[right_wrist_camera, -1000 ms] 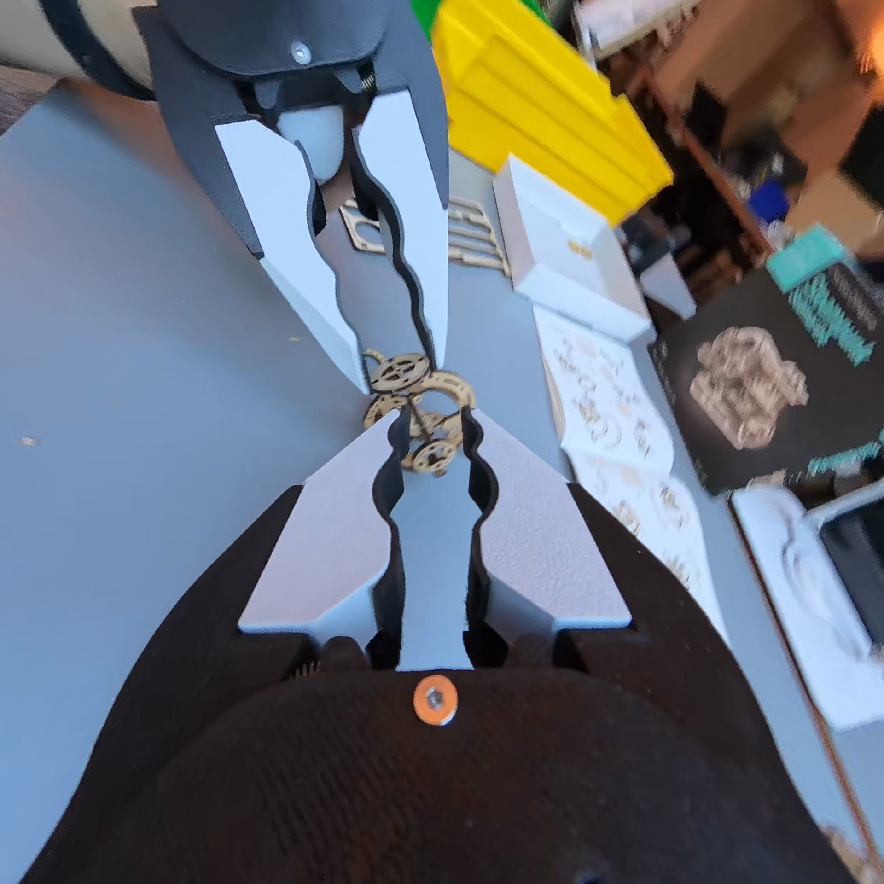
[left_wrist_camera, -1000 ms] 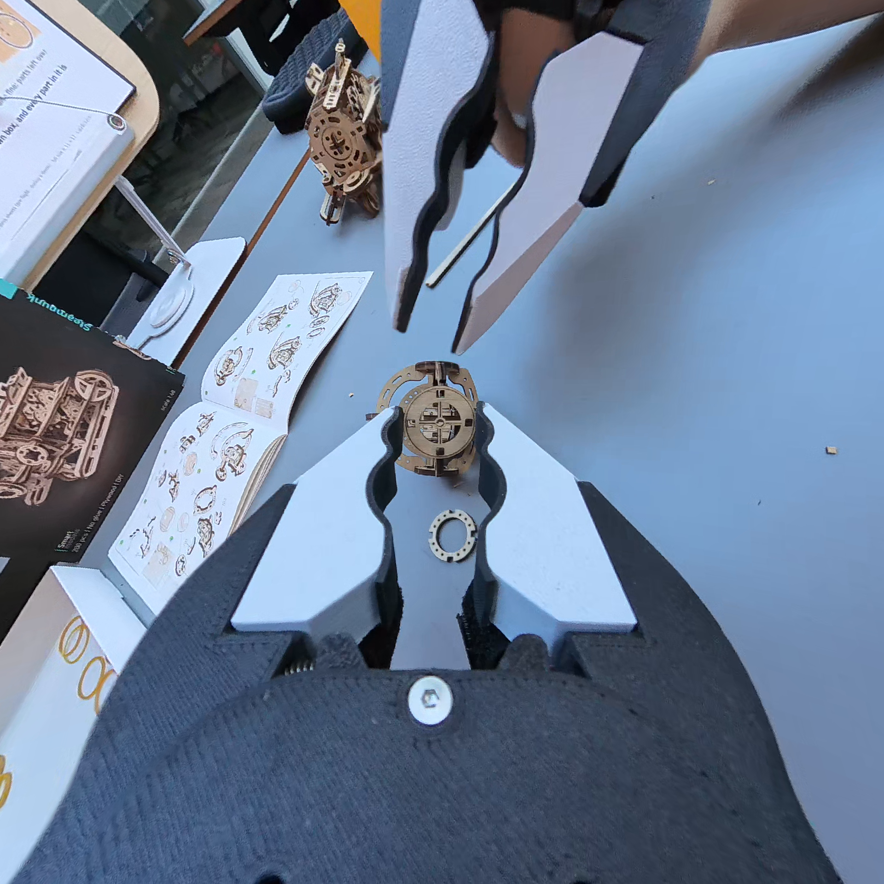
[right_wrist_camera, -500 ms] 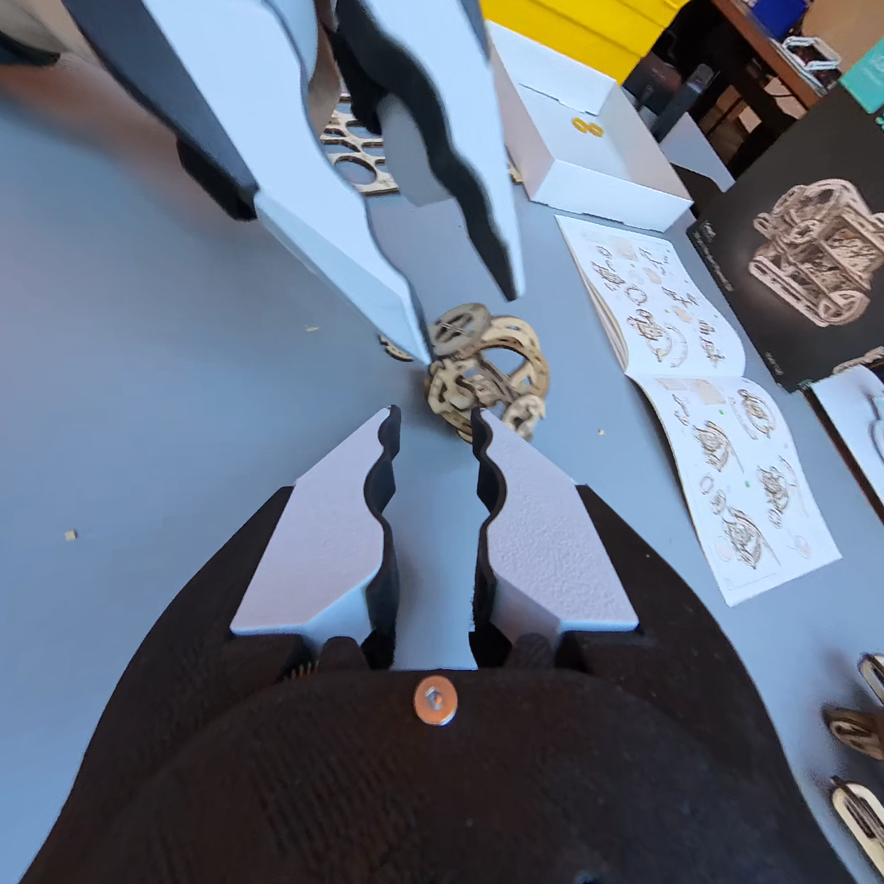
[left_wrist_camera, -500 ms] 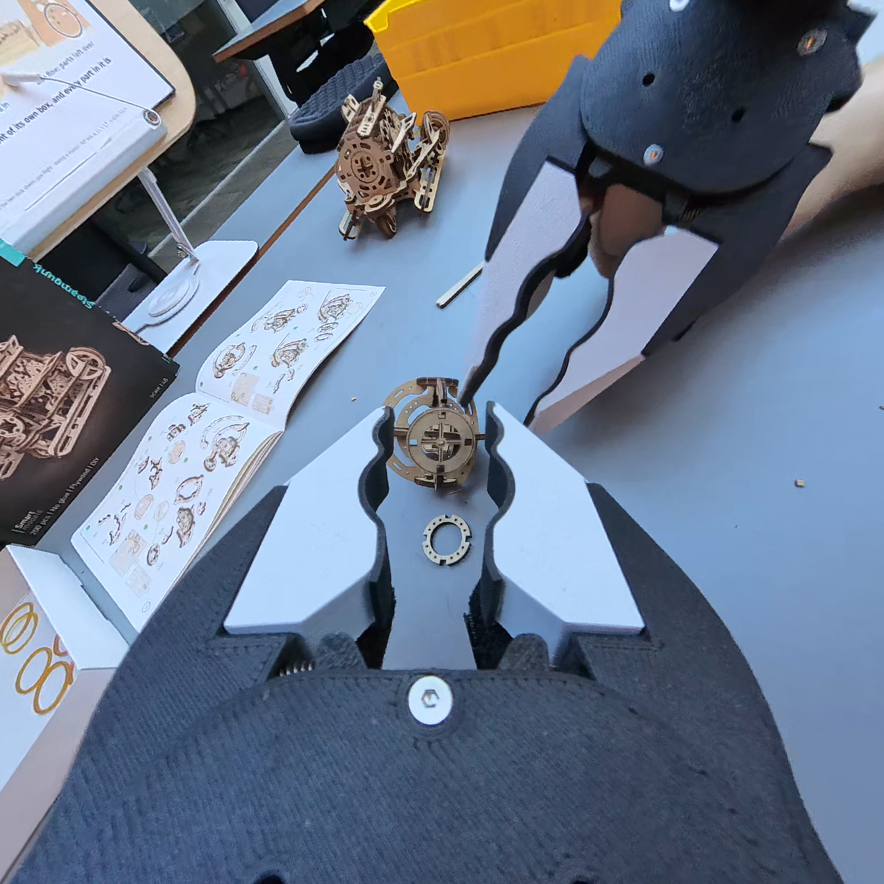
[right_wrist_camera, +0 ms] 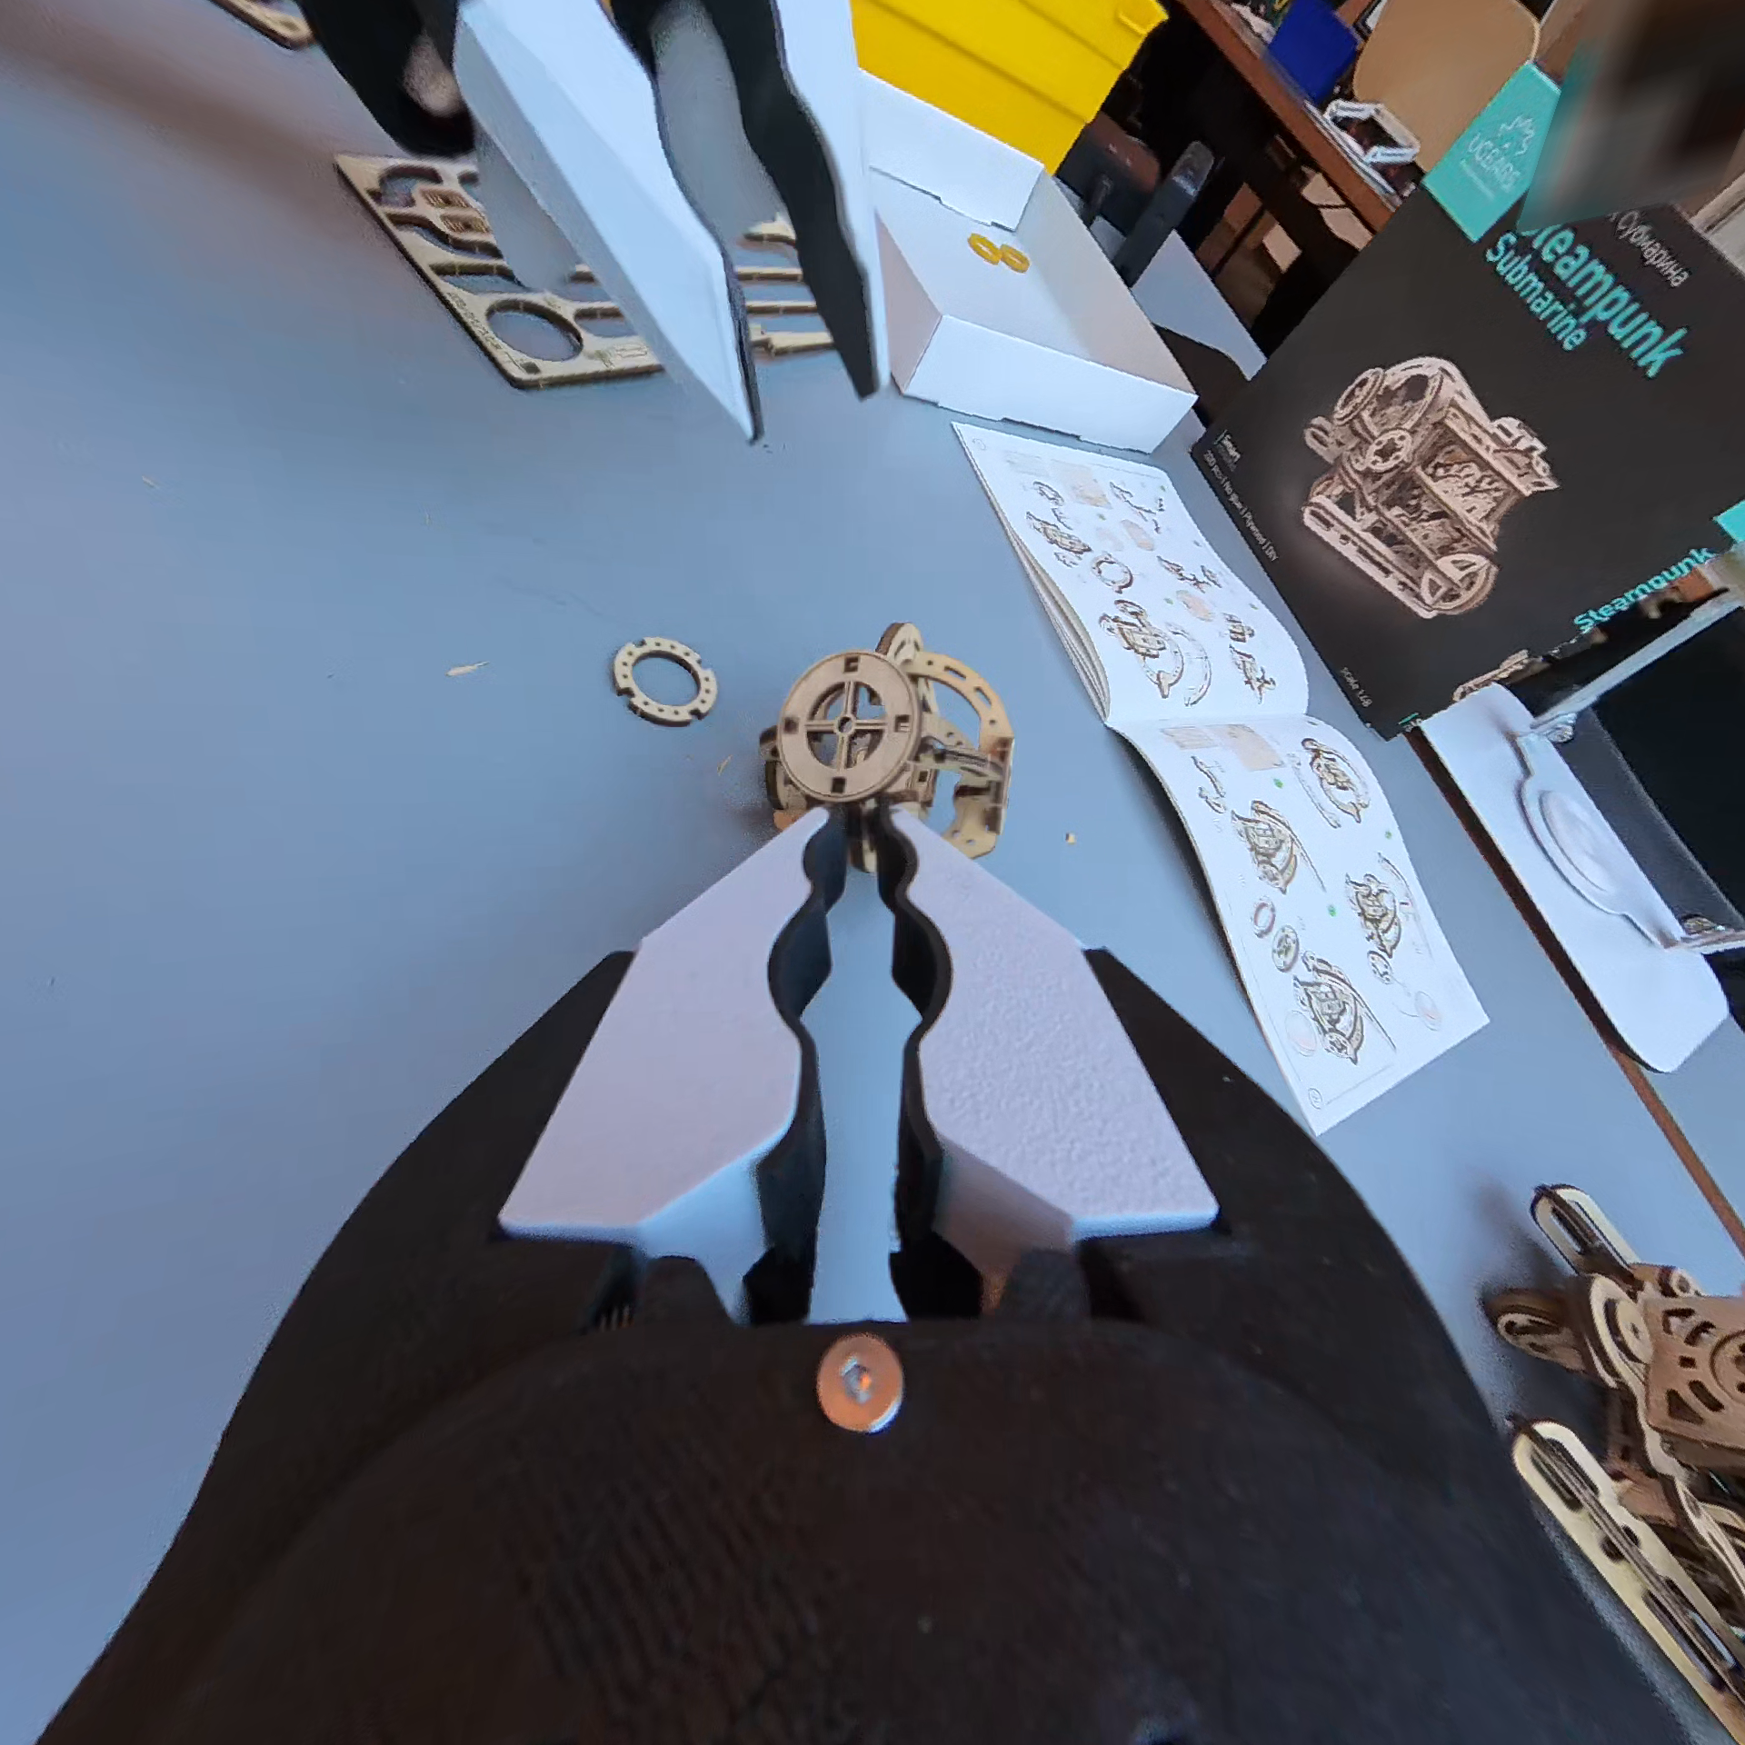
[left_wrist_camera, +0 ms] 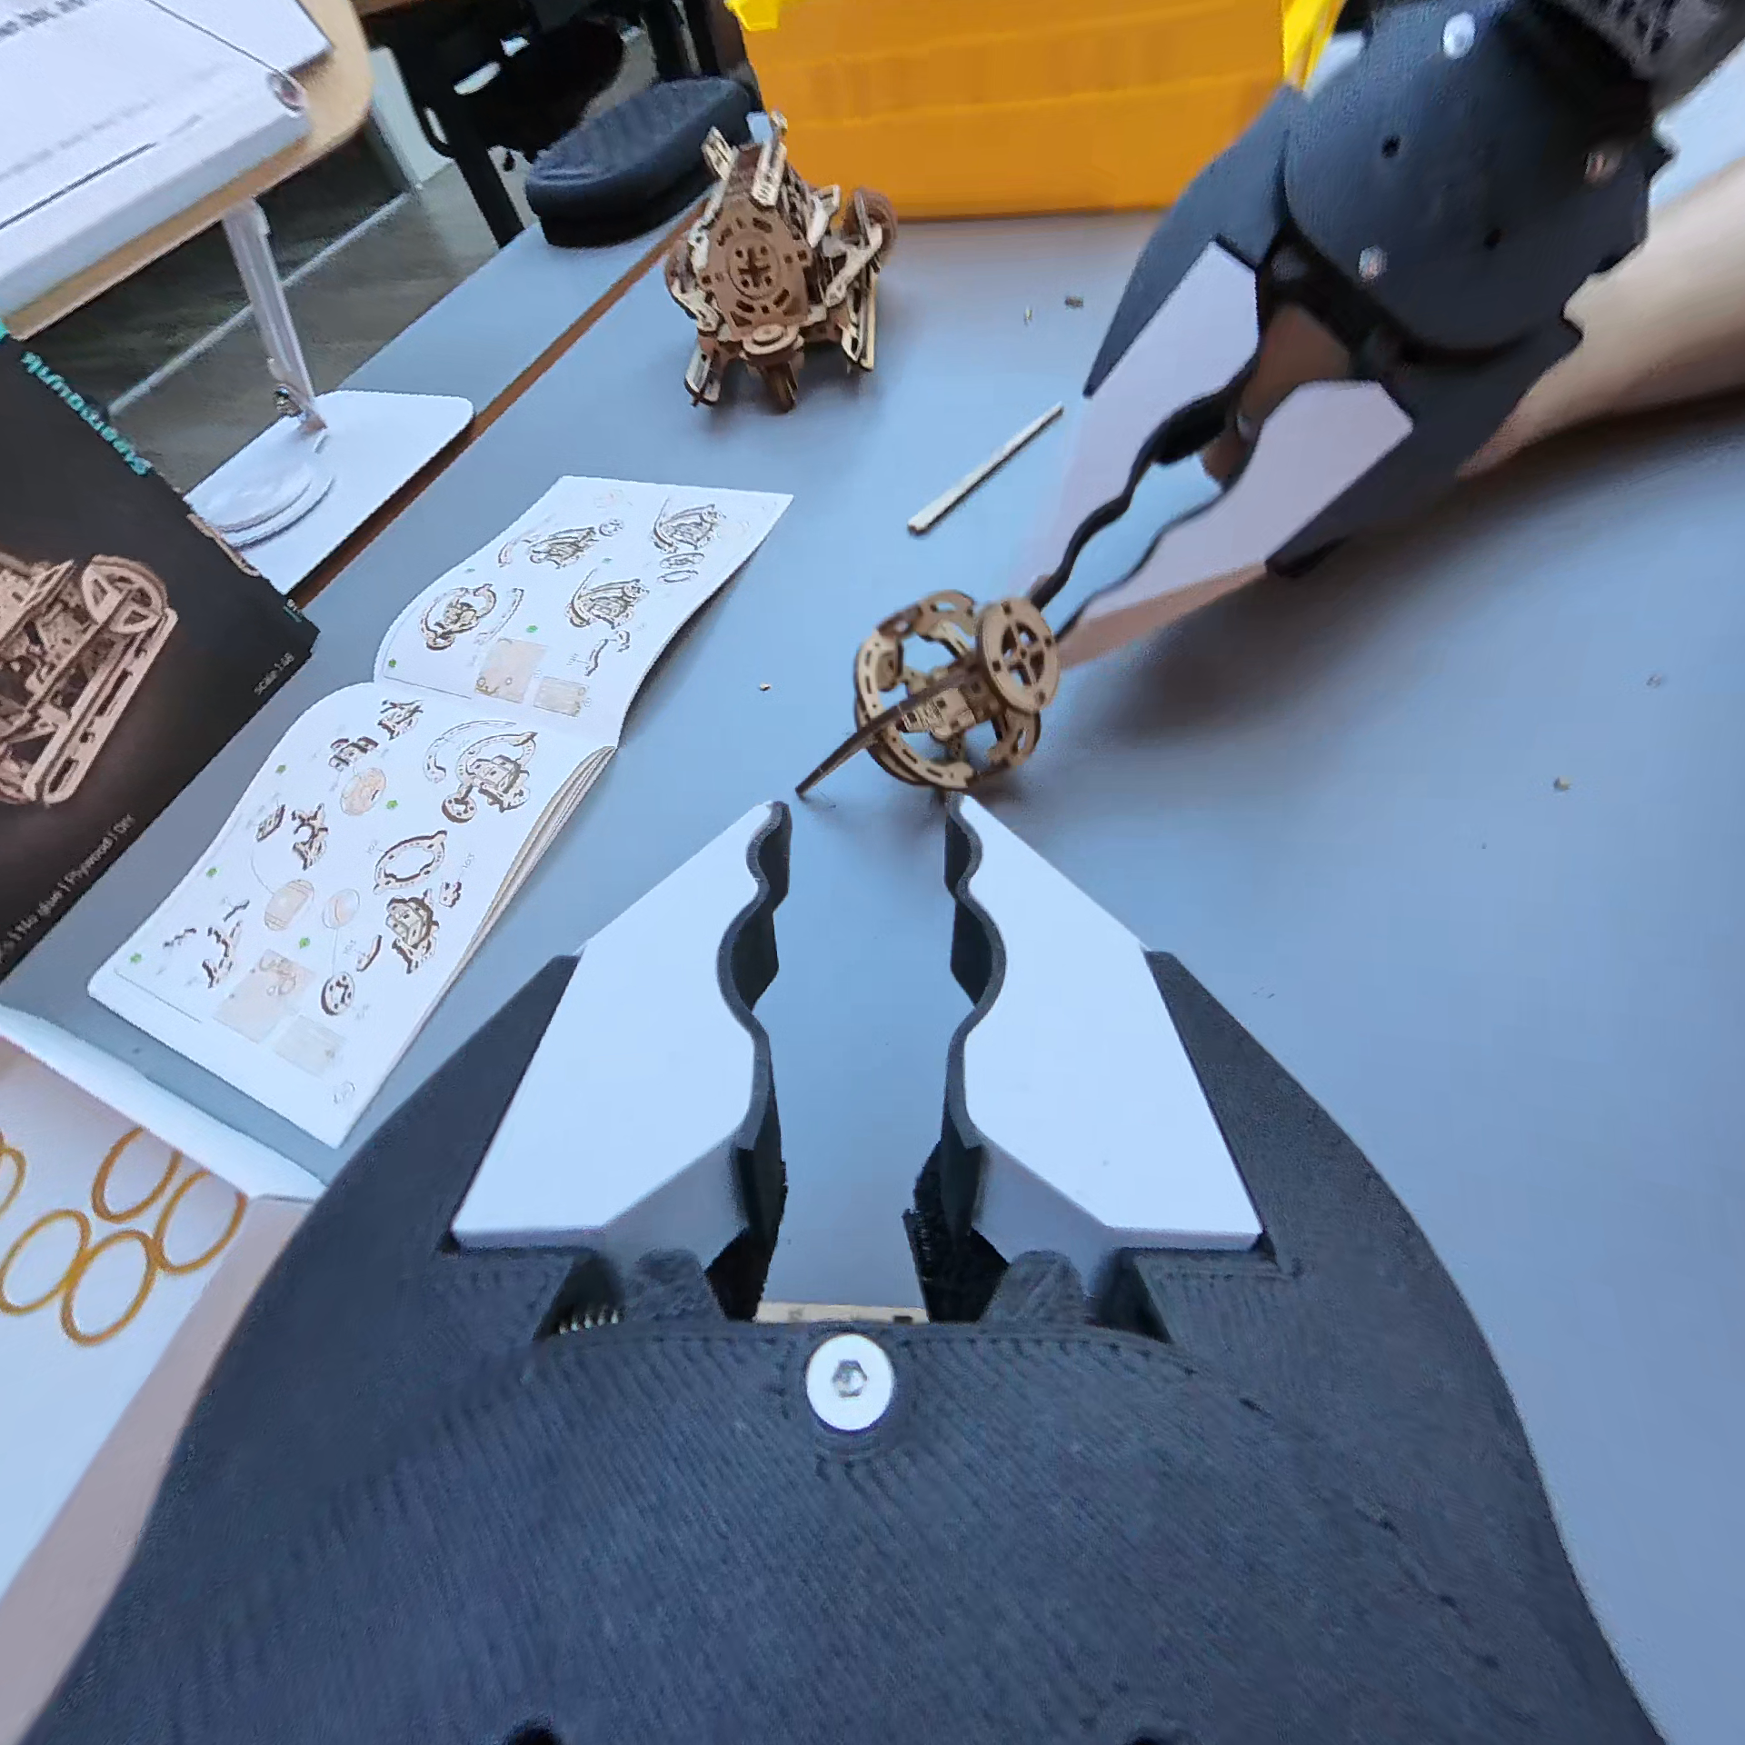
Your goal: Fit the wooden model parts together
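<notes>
The round wooden gear assembly [right_wrist_camera: 873, 746] rests on the grey table [right_wrist_camera: 283, 850], and it also shows in the left wrist view [left_wrist_camera: 954, 694]. My right gripper [right_wrist_camera: 859, 831] is shut on its near lower edge; in the left wrist view this gripper [left_wrist_camera: 1053, 604] comes in from the upper right. My left gripper [left_wrist_camera: 869, 817] is open and empty, just short of the assembly, and hangs at the top of the right wrist view [right_wrist_camera: 807, 406]. A loose wooden ring [right_wrist_camera: 663, 682] lies on the table left of the assembly.
An open instruction booklet [left_wrist_camera: 444, 774], a black model box [right_wrist_camera: 1473, 453] and a white box [right_wrist_camera: 1020, 312] lie along one side. A larger built wooden model [left_wrist_camera: 770, 274], a thin wooden stick [left_wrist_camera: 987, 467], a plywood part sheet [right_wrist_camera: 510, 283] and yellow bins [left_wrist_camera: 1001, 94] are farther off. The left gripper's tips are roughly 8 cm from the right gripper's.
My left gripper has let go of the assembly and drawn back from it. My right gripper has come down and shut on the assembly, which has turned.
</notes>
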{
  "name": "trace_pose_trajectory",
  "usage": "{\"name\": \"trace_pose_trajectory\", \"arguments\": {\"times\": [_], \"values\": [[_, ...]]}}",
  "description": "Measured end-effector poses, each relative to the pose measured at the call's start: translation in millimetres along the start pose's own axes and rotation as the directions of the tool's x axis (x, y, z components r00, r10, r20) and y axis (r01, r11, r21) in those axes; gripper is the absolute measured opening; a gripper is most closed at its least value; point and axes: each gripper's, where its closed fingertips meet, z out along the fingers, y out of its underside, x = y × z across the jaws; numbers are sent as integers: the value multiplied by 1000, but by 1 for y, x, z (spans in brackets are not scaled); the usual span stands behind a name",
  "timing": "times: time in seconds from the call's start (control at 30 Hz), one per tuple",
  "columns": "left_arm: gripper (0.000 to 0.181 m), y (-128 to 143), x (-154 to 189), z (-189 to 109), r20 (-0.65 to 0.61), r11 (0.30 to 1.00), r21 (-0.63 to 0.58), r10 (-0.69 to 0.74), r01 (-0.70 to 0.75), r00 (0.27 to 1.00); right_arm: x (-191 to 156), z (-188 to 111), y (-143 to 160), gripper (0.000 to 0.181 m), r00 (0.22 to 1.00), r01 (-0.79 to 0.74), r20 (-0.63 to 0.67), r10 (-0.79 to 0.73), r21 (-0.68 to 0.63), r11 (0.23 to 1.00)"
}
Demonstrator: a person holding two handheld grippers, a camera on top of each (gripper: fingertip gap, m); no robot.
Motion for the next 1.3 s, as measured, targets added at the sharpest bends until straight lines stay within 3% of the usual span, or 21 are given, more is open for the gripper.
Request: {"name": "trace_pose_trajectory", "arguments": {"times": [0.03,0.3,0.53,0.67,1.1,1.23,1.3], "values": [[29,1,1,4,-14,1000,-10,29,-29,999,0,-1,0,3,1000,-7,22,6,16,1000],[27,-5,-2,37,-96,988,-10,151,-153,984,12,-11,1,1,983,-79,170,62,93,993],[15,-31,25,44,-223,980,95,194,-177,955,13,-28,1,0,939,-110,336,70,102,989],[15,-34,37,49,-260,979,80,203,-189,944,12,-34,3,1,917,-124,391,77,96,988],[0,-23,46,69,-218,963,37,267,-265,939,13,-35,6,1,934,-58,356,10,124,991],[0,-25,38,65,-181,973,41,232,-228,956,25,-41,8,19,951,-57,307,19,115,992],[0,-26,34,62,-163,977,38,213,-209,963,31,-51,-5,26,955,-80,295,25,174,982]]}}
